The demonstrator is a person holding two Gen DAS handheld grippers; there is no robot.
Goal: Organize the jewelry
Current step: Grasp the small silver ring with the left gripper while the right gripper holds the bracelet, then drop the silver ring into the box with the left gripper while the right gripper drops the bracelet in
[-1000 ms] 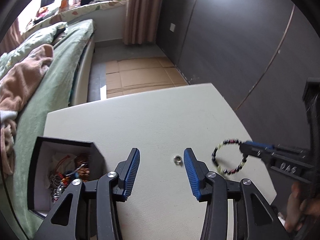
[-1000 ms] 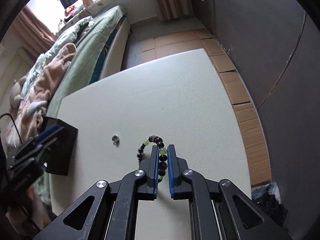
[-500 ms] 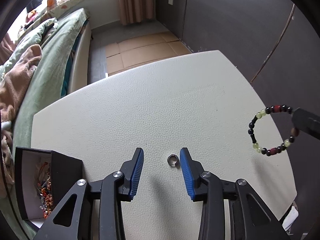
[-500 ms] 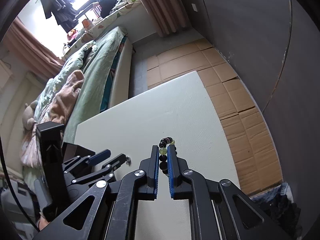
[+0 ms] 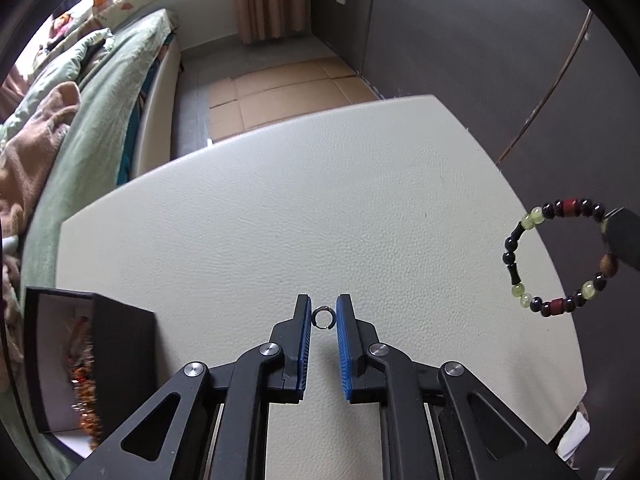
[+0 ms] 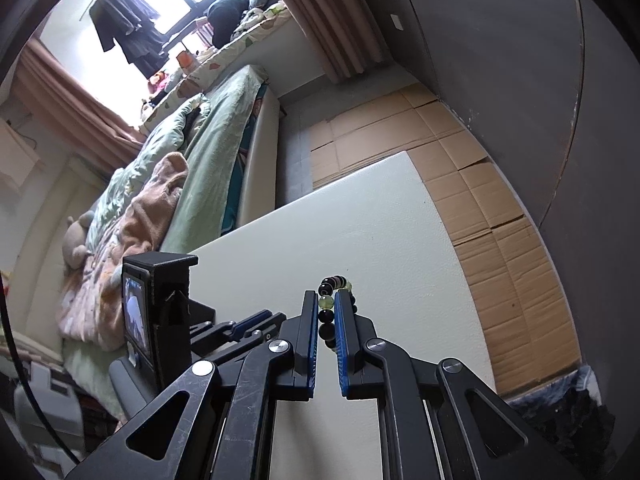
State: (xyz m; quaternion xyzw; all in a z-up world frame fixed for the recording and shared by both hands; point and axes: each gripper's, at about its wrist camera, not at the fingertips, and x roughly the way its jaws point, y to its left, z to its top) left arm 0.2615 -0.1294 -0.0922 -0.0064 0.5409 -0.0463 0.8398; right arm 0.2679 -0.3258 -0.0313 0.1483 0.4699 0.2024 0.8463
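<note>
The left gripper (image 5: 324, 317) is closed on a small silver ring (image 5: 323, 317), its blue pads (image 5: 305, 336) pressing the band from both sides right at the fingertips. The ring sits low over the near middle of the white tabletop (image 5: 280, 216); whether it touches the surface cannot be told. To the near left stands an open black jewelry box (image 5: 124, 344) with a white lining, and a tangle of beaded and metal pieces (image 5: 82, 384) lies inside it.

The right gripper (image 6: 324, 312) clamps a beaded bracelet (image 6: 334, 284) between its blue pads (image 6: 341, 340); a few black and pale green beads poke out beyond the fingertips. From the left wrist view the bracelet (image 5: 560, 256) hangs as a full loop of black, dark red, pale green and one brown bead, held above the right side of the table, well apart from the ring.

Beyond the table's far edge lie flattened cardboard sheets (image 5: 280, 88) on the floor and a bed with green bedding (image 5: 108, 92) at the left.
</note>
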